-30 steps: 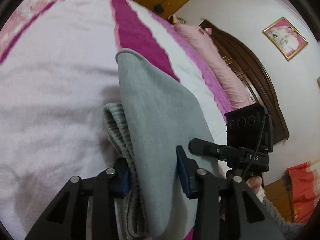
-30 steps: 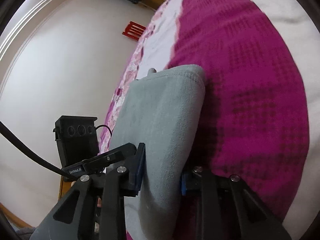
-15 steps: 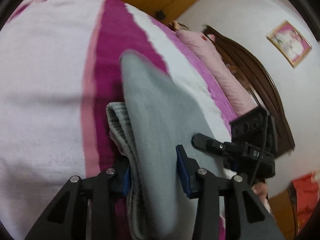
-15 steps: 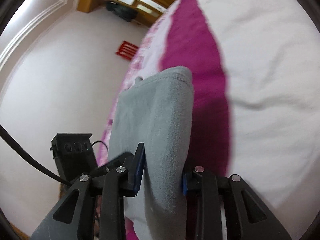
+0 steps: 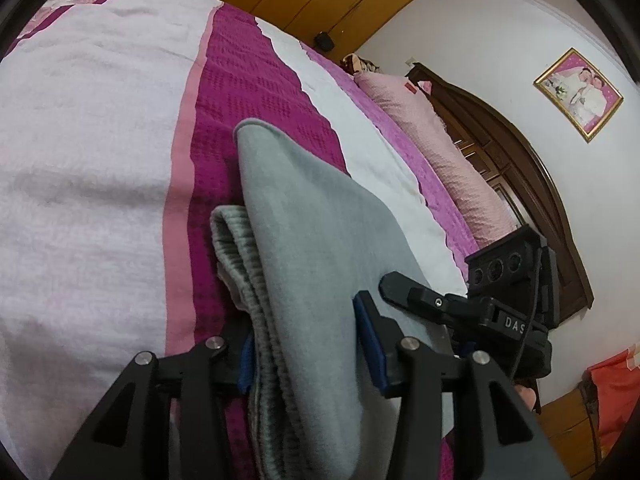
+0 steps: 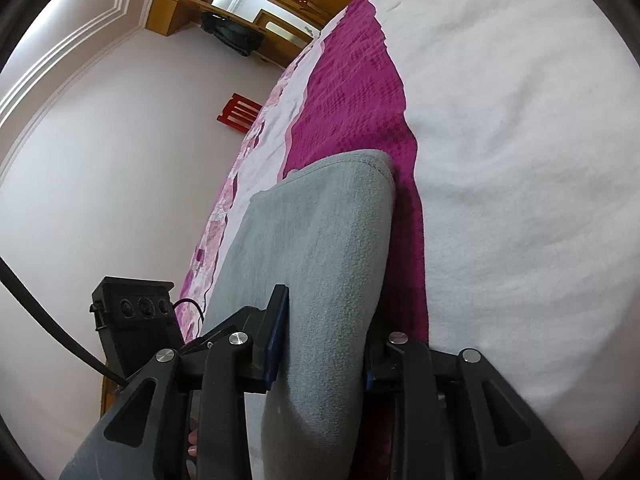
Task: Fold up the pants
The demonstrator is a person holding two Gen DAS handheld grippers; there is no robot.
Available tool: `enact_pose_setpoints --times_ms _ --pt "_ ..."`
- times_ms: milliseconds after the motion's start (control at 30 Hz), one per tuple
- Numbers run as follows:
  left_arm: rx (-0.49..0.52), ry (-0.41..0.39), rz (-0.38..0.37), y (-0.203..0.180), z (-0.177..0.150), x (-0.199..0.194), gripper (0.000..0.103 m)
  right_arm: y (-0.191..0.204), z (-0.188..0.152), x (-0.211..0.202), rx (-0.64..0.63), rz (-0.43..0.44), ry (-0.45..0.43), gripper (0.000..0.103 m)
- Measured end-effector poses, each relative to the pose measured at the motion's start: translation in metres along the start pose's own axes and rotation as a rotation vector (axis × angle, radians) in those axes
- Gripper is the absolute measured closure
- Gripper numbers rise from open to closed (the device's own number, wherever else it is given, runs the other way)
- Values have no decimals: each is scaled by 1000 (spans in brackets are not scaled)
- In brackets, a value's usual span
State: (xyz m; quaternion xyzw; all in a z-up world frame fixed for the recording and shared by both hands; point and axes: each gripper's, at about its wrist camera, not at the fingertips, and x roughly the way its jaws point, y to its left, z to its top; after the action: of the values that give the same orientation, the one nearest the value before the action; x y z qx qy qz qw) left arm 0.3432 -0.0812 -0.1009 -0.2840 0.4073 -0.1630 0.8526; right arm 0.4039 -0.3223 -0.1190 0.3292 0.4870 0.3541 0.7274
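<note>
Your left gripper (image 5: 306,344) has its jaws opening with the folded grey pants (image 5: 320,248) between the blue pads; the right-hand pad looks just off the cloth, the other is hidden behind it. Your right gripper (image 6: 322,344) is opening too, pants (image 6: 320,248) bulging between its pads, which still touch the fabric. The pants lie along the magenta stripe (image 5: 240,92) of the bedspread (image 5: 88,152). Pink pillow (image 5: 432,148) and dark headboard (image 5: 532,184) beyond.
</note>
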Motion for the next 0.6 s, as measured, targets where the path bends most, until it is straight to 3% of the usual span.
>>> enact_pose_setpoints --times_ms 100,133,167,267,333,433,500,600 --pt "-47 -7 12 -3 3 -7 37 5 1 -6 -19 -47 16 64" --pt "-46 -12 18 -4 4 -9 25 11 2 -8 -48 -83 5 59" --pt "-29 -21 52 -9 5 -15 22 17 2 -13 -84 -138 -34 51" --pt "85 -56 172 -24 7 -31 18 32 1 -29 -187 -268 -142 27" --pt "203 -122 227 -41 6 -49 10 42 -2 -45 -224 -321 -229 24" --pt "335 -281 307 -64 -6 -78 0 67 -21 -82 -335 -252 -483 17" --pt "403 -337 357 -71 -23 -86 0 79 -39 -96 -410 -243 -577 7" --pt "486 -363 357 -75 -53 -89 0 97 -69 -104 -502 -276 -588 4"
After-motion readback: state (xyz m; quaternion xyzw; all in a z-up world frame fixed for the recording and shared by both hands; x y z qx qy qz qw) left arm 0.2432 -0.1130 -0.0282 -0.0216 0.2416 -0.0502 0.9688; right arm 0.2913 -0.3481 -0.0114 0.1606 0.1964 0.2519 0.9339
